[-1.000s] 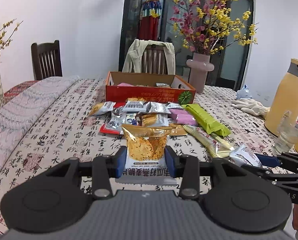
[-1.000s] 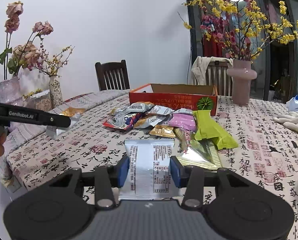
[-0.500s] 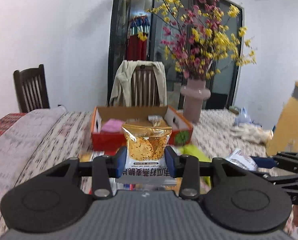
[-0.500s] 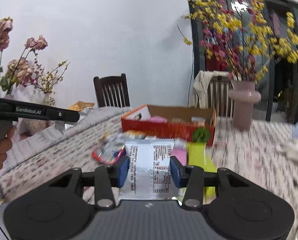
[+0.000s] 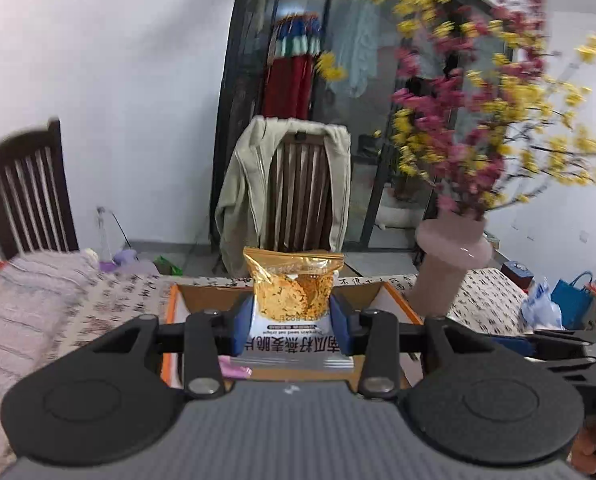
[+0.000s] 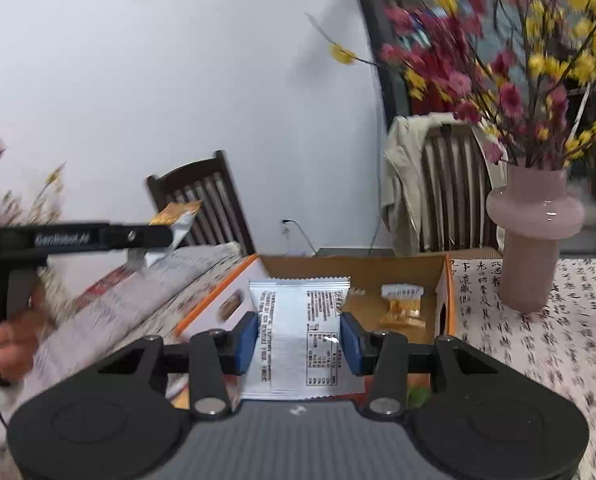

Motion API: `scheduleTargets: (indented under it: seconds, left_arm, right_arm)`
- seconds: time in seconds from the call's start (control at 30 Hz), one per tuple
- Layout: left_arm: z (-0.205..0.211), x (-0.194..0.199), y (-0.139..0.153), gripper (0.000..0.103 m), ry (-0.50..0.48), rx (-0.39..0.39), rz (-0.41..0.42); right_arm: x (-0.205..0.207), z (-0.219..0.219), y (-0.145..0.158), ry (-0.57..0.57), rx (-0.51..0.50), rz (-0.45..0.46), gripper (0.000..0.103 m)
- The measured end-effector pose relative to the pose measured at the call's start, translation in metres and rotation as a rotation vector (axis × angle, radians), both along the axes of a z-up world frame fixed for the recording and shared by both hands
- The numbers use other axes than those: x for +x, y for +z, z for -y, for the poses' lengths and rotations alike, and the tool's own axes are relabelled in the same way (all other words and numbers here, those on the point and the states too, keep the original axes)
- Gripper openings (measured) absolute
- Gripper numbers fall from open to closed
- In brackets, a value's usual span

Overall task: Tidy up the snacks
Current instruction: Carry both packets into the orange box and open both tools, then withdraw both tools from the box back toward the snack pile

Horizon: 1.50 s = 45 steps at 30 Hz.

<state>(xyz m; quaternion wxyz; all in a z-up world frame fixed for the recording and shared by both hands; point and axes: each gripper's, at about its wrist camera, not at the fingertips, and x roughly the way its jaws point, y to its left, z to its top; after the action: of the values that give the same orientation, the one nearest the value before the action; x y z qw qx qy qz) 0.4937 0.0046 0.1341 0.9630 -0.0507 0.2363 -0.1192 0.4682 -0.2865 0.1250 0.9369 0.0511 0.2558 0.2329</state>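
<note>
Inside cardboard box point(image 6: 444, 276): gold snack packet point(image 6: 402, 308), near right wall.

A table point(image 6: 538, 344) under a cloth printed with black characters filled the lower right of the right wrist view. A box point(image 6: 450, 300) sat on it at centre frame; a pink vase point(image 6: 534, 240) stood just right of it. In the left view, a striped cloth point(image 5: 37, 308) covered the lower left.

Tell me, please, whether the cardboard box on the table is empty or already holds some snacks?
Not empty. The open-topped cardboard box already holds at least one small gold-wrapped snack on its floor; the nearer part is hidden behind the tongs.
</note>
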Motion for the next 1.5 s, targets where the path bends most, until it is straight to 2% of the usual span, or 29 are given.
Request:
scheduleTargets:
  seconds: [0.1, 0.2, 0.3, 0.37, 0.43, 0.47, 0.5, 0.57, 0.63, 0.67, 0.77, 0.9, 1.07, 1.2, 1.3, 1.37, 1.5]
  left_arm:
    - [0.001, 0.05, -0.017, 0.041, 0.016, -0.036, -0.06]
    - [0.005, 0.099, -0.043, 0.042, 0.007, -0.017, -0.114]
    - [0.005, 0.145, -0.075, 0.042, -0.002, -0.036, -0.225]
    - [0.005, 0.163, -0.093, 0.042, 0.012, -0.048, -0.275]
    - [0.006, 0.171, -0.108, 0.042, 0.023, -0.054, -0.297]
    - [0.005, 0.174, -0.114, 0.046, 0.026, -0.067, -0.307]
    - [0.004, 0.175, -0.117, 0.06, 0.027, -0.09, -0.308]
    - [0.002, 0.173, -0.118, 0.08, 0.026, -0.126, -0.28]
    - [0.003, 0.167, -0.112, 0.08, 0.001, -0.105, -0.233]
    - [0.004, 0.164, -0.109, 0.081, -0.007, -0.09, -0.221]
    - [-0.001, 0.154, -0.097, 0.084, 0.014, -0.072, -0.199]
    - [-0.02, 0.12, -0.085, 0.092, 0.029, -0.101, -0.198]
    - [-0.036, 0.058, -0.063, 0.097, 0.072, 0.015, -0.191]
    - [-0.044, -0.006, -0.044, 0.099, 0.107, 0.094, -0.169]
    - [-0.049, -0.059, -0.029, 0.102, 0.108, 0.121, -0.136]
    - [-0.051, -0.097, -0.022, 0.103, 0.103, 0.128, -0.11]
    - [-0.051, -0.17, -0.015, 0.103, 0.106, 0.154, -0.054]
  right_arm:
    - [0.059, -0.007, -0.006, -0.039, -0.002, -0.05, 0.043]
    - [0.117, -0.018, -0.022, -0.064, -0.003, -0.132, 0.043]
    - [0.161, -0.034, -0.044, -0.087, -0.072, -0.18, 0.043]
    - [0.186, -0.041, -0.058, -0.091, -0.114, -0.212, 0.043]
    - [0.204, -0.044, -0.067, -0.094, -0.134, -0.227, 0.043]
    - [0.212, -0.047, -0.072, -0.095, -0.156, -0.231, 0.043]
    - [0.219, -0.049, -0.078, -0.102, -0.178, -0.235, 0.043]
    - [0.231, -0.052, -0.089, -0.102, -0.2, -0.265, 0.045]
    - [0.236, -0.056, -0.095, -0.136, -0.207, -0.276, 0.047]
    - [0.237, -0.057, -0.097, -0.151, -0.214, -0.276, 0.051]
    - [0.232, -0.055, -0.096, -0.15, -0.193, -0.26, 0.055]
    - [0.207, -0.041, -0.084, -0.163, -0.156, -0.253, 0.058]
    - [0.154, -0.019, -0.058, -0.17, -0.142, -0.201, 0.069]
    - [0.109, -0.005, -0.034, -0.197, -0.126, -0.179, 0.073]
    - [0.07, 0.0, -0.018, -0.191, -0.117, -0.162, 0.076]
    - [0.04, 0.003, -0.008, -0.178, -0.102, -0.141, 0.083]
    - [-0.031, 0.01, 0.007, -0.158, -0.062, -0.099, 0.086]
